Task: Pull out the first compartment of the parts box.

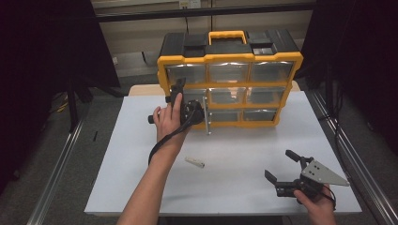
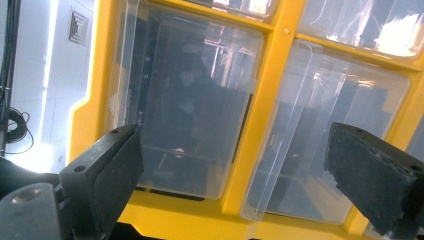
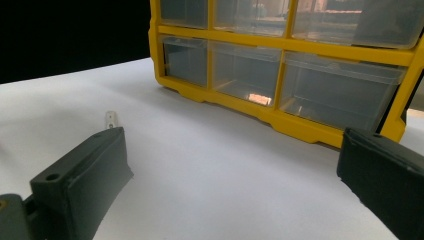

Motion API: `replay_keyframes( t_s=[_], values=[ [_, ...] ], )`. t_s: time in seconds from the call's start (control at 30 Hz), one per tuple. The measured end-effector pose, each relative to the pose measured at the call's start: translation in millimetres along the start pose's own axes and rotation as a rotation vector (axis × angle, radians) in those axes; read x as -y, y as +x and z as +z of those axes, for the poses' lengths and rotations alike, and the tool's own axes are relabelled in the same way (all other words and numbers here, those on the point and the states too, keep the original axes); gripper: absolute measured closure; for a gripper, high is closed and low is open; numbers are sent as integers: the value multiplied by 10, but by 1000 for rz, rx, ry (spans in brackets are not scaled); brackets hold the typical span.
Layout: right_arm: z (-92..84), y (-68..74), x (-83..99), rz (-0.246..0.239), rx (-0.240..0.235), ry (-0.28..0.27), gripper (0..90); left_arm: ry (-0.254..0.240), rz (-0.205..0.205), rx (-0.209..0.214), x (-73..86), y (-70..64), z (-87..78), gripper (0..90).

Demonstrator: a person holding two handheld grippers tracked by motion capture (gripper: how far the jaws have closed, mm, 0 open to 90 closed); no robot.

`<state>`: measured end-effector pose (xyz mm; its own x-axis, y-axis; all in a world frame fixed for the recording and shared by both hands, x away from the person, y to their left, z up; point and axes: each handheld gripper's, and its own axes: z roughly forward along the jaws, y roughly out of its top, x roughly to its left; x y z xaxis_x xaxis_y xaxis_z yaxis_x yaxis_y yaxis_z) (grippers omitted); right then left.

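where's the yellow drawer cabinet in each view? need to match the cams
High view: the yellow drawer cabinet stands at the table's far edge, top centre, with the left gripper at its left drawers.
Left gripper view: its frame is close up, clear drawers either side, between the open jaws.
Right gripper view: upper right, its bottom rail on the white table.
Shared landmark: the yellow frame bars between clear drawers.

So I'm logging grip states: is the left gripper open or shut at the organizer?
Open. The left gripper has its jaws spread wide before the yellow organizer's clear drawer, gripping nothing.
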<state>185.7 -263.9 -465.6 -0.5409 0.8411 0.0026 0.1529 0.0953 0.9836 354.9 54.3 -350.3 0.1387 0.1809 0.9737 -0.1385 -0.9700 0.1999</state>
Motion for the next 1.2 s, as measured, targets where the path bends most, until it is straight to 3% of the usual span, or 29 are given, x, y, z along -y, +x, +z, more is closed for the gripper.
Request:
replay_keyframes(
  t_s=[0.3,0.4,0.6,0.8,0.97,1.0,1.2],
  values=[
    [6,-1,2,-1,-3,-1,0,6,-13,-36,-14,5,10,95],
    [6,0,4,3,-4,0,0,11,-2,-74,-22,29,6,94],
    [7,1,3,-2,-6,0,0,21,-11,-109,-27,42,8,94],
    [13,3,3,-3,-6,-1,0,40,16,-146,-57,64,8,98],
    [10,5,4,-2,-8,1,0,27,12,-191,-62,63,18,120],
    [12,6,4,-1,-7,1,0,9,-9,-210,-56,55,31,125],
    [15,9,4,-4,-12,1,0,29,-2,-234,-70,88,25,148]
  ],
)
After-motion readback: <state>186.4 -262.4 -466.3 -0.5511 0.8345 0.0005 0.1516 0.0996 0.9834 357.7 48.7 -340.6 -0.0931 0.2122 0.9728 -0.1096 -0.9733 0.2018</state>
